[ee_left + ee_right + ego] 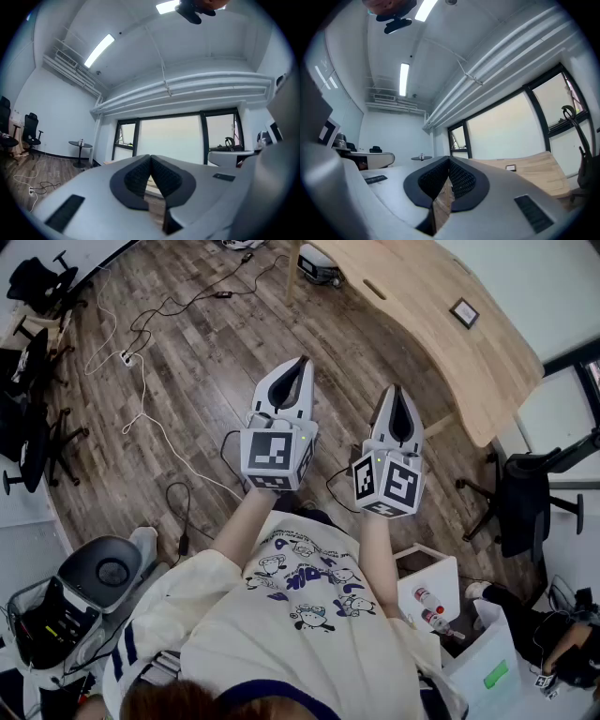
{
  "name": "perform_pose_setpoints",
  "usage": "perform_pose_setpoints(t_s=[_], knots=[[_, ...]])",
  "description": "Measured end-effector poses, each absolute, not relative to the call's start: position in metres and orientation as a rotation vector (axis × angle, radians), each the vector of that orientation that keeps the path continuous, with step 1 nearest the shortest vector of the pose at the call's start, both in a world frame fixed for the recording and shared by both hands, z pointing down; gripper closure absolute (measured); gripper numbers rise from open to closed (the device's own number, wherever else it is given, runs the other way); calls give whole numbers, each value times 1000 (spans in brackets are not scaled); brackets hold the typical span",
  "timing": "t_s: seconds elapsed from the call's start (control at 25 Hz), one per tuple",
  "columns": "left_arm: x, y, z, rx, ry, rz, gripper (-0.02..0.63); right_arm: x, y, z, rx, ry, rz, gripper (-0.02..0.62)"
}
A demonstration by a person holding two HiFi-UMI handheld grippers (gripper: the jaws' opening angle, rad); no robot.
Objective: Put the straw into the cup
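1. Open floor [187,362] lies under and left of both grippers, crossed by loose cables [141,381]. The curved desk [441,324] edge runs ahead and to the right, a chair [525,493] stands right, and a white box [441,568] is near the right elbow.
2. No view lets me tell where the straw or cup are, nor the straw's axis.
3. Both forearms reach forward from the chest, side by side. The left gripper [302,362] [150,157] and right gripper [397,388] [449,159] point away toward the desk, with their jaws pressed together on nothing.
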State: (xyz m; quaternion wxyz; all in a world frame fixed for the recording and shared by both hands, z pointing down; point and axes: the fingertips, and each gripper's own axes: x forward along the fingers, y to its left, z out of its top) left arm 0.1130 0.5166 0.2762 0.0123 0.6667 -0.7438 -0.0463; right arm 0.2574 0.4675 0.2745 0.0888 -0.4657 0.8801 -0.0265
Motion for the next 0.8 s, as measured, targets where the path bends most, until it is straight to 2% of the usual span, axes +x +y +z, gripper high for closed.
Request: perform_pose_setpoints(t_s=[0.8], knots=[[115, 515, 285, 2014, -2343, -113, 584, 271, 457, 297, -1381, 2658, -175, 598]])
